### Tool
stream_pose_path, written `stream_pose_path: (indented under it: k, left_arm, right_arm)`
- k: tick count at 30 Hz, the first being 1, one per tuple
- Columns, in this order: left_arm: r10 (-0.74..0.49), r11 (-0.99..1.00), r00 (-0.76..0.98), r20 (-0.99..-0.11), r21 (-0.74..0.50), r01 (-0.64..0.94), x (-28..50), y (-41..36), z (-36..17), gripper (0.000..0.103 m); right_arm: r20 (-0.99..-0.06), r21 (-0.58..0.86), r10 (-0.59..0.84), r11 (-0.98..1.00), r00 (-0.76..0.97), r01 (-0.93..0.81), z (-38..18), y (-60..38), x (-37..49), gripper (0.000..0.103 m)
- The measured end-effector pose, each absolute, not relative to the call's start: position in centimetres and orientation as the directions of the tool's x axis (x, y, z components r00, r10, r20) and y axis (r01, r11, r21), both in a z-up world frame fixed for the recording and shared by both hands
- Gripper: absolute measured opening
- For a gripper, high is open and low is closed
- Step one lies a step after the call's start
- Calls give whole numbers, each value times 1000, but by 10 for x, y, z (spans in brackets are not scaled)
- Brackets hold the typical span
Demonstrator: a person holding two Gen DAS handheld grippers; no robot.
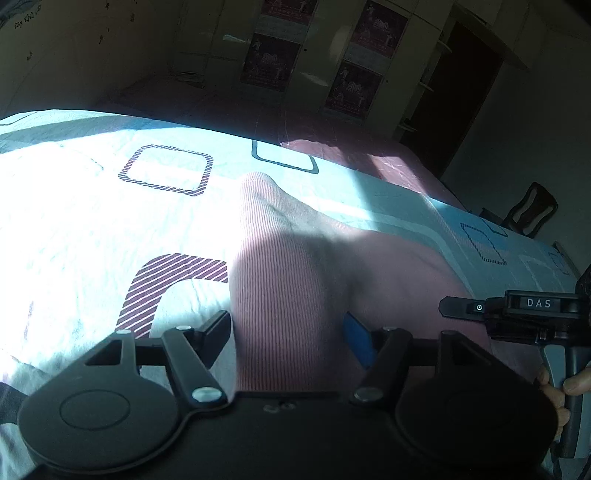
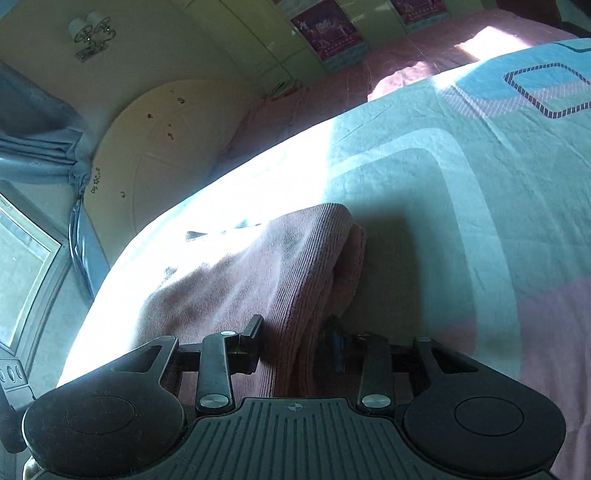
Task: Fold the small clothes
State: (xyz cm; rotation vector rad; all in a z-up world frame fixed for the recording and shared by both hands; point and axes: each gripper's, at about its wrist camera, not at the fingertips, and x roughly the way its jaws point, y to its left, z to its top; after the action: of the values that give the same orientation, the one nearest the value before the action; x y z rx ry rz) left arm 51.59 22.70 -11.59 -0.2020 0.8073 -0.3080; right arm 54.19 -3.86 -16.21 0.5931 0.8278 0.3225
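A: Where's the garment?

B: Pink ribbed garment (image 1: 295,266) sits centre frame in the left wrist view, lying on the bedspread (image 1: 92,206). Runs from mid-frame down to the bottom edge, between the jaws. Upper part in sun, lower part in shadow.

A: Right wrist view?

B: Same pink ribbed garment (image 2: 266,273), centre to lower centre. Folded edge visible at its upper right, two layers stacked there. Left portion washed out by sunlight.

A: Left gripper (image 1: 288,332)?

B: Jaws stand fairly wide. Cloth lies between them, with some gap on the left finger side. Blue pad (image 1: 356,338) on the right finger is at the fabric edge. Pads don't look to be pressing it.

A: Right gripper (image 2: 295,339)?

B: Narrower gap. Fabric fills the space between the fingers; whether the pads actually pinch it, can't tell.

A: Anything else in the left view?

B: Right gripper body at the right edge, lower half, labelled "DAS", with a person's fingers (image 1: 554,391) around its handle.

A: Surroundings?

B: Bedspread is light blue-white with rounded square patterns (image 1: 166,170). Pink blanket (image 1: 351,147) beyond it, upper centre. Wardrobe doors with posters (image 1: 354,88) along the top. Right view: curtain (image 2: 40,147) and window (image 2: 22,273) at left, wall lamp (image 2: 90,33) upper left.
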Motion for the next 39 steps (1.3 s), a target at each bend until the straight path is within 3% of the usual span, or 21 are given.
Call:
stream_pose_path:
  k: [6, 9, 12, 14, 16, 23, 28, 35, 37, 39]
  left_arm:
    - [-319, 941, 638, -701, -313, 126, 548, 225, -127, 65]
    - [-288, 951, 657, -697, -290, 109, 557, 223, -139, 64]
    - [-261, 957, 672, -693, -279, 84, 559, 223, -145, 75]
    - [-257, 954, 666, -700, -295, 58, 557, 225, -147, 79]
    - [-238, 960, 664, -709, -275, 51, 553, 223, -141, 79]
    - [-178, 982, 701, -691, -170, 82, 509, 216, -111, 75]
    - [-150, 989, 692, -706, -118, 94, 477, 213, -109, 75]
    - [-152, 988, 679, -718, -139, 74, 442, 217, -120, 76]
    - [-154, 987, 675, -722, -138, 77, 440, 218, -123, 76]
    - [-153, 988, 677, -720, -128, 87, 439, 217, -126, 76]
  right_arm:
    - [-600, 585, 446, 811, 664, -15, -166, -34, 561, 37]
    - [-615, 503, 390, 863, 685, -40, -162, -22, 565, 28]
    - [-625, 442, 344, 896, 701, -47, -165, -17, 567, 28]
    - [-631, 467, 349, 884, 693, -20, -173, -22, 569, 28]
    - [-634, 493, 356, 870, 686, 4, -174, -25, 565, 34]
    - [-605, 438, 339, 897, 720, -55, -131, -24, 513, 36]
    - [-615, 338, 319, 933, 721, -125, -118, 3, 471, 50]
    - [-694, 257, 254, 962, 674, -97, -148, 22, 444, 50]
    - [-707, 222, 208, 973, 676, -67, -156, 20, 441, 46]
    - [-714, 276, 219, 961, 665, -20, -164, 12, 441, 44]
